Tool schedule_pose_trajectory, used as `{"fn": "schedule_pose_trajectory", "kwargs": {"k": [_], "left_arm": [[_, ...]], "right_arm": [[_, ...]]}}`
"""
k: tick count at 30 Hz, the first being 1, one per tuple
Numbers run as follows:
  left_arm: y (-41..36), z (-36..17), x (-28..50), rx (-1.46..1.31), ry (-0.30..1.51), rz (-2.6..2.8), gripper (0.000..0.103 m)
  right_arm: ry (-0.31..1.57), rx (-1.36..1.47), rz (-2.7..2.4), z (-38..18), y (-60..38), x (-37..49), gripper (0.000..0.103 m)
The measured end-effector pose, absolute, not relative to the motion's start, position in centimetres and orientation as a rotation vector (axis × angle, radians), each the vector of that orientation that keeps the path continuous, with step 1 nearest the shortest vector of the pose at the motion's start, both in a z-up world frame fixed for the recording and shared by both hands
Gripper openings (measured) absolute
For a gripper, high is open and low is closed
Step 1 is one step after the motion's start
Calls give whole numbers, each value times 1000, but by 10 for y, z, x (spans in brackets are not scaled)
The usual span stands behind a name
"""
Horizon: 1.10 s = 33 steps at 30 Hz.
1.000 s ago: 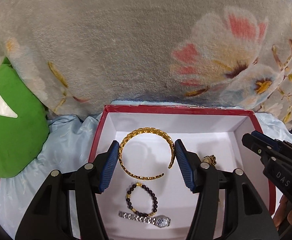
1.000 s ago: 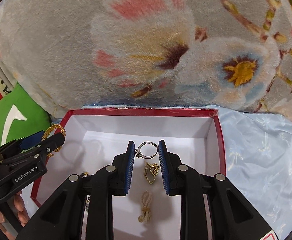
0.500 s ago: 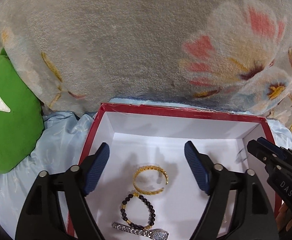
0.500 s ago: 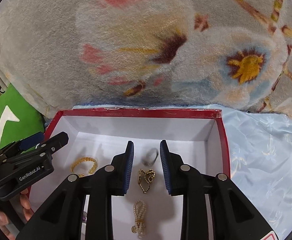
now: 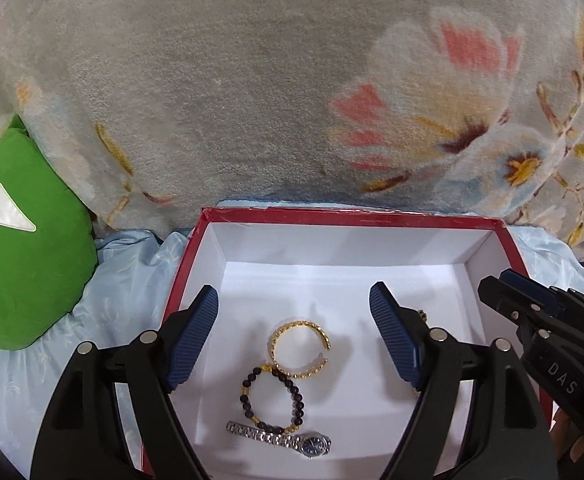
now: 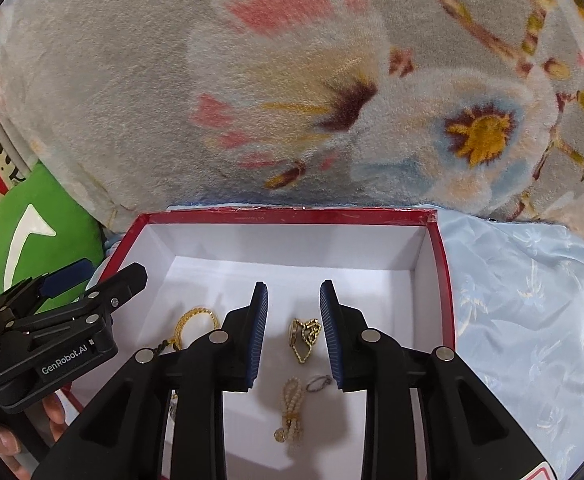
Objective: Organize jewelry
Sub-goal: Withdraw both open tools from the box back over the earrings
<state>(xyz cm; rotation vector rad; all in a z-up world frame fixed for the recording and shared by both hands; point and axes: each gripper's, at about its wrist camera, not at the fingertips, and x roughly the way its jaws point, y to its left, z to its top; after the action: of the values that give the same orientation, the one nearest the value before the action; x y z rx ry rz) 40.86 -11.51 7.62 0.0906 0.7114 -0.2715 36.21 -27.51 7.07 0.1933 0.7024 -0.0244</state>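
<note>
A red box with a white inside [image 5: 356,216] [image 6: 292,214] lies on the bed. In the left wrist view a gold open bangle [image 5: 300,348], a dark bead bracelet [image 5: 273,400] and a silver watch [image 5: 280,440] lie on its floor. My left gripper [image 5: 294,304] is open and empty above them. In the right wrist view a gold chain [image 6: 304,336], a pearl strand [image 6: 291,408] and a silver ring [image 6: 318,383] lie in the box. My right gripper [image 6: 294,294] is open and empty above the chain.
A grey floral plush blanket [image 5: 292,80] rises behind the box. A green cushion [image 5: 20,248] sits to the left. Light blue satin sheet [image 6: 524,312] surrounds the box. The other gripper shows at each view's edge [image 5: 548,332] [image 6: 60,320].
My left gripper opened and dropped the gold bangle into the box. My right gripper opened and released the silver ring, which now lies beside the pearl strand. Both grippers drew back.
</note>
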Motion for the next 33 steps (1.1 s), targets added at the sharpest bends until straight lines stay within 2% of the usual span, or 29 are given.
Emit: {"fn": "schedule_pose_trajectory", "kwargs": {"k": [11, 19, 33], "left_arm": [[-98, 89, 355, 82, 721, -294, 76], [-58, 87, 287, 111, 729, -274, 76], [7, 24, 179, 53, 894, -269, 77]], "right_arm": [[678, 190, -10, 80, -260, 283, 30], [712, 191, 4, 70, -247, 189, 32], [855, 163, 3, 0, -207, 56, 33]]}}
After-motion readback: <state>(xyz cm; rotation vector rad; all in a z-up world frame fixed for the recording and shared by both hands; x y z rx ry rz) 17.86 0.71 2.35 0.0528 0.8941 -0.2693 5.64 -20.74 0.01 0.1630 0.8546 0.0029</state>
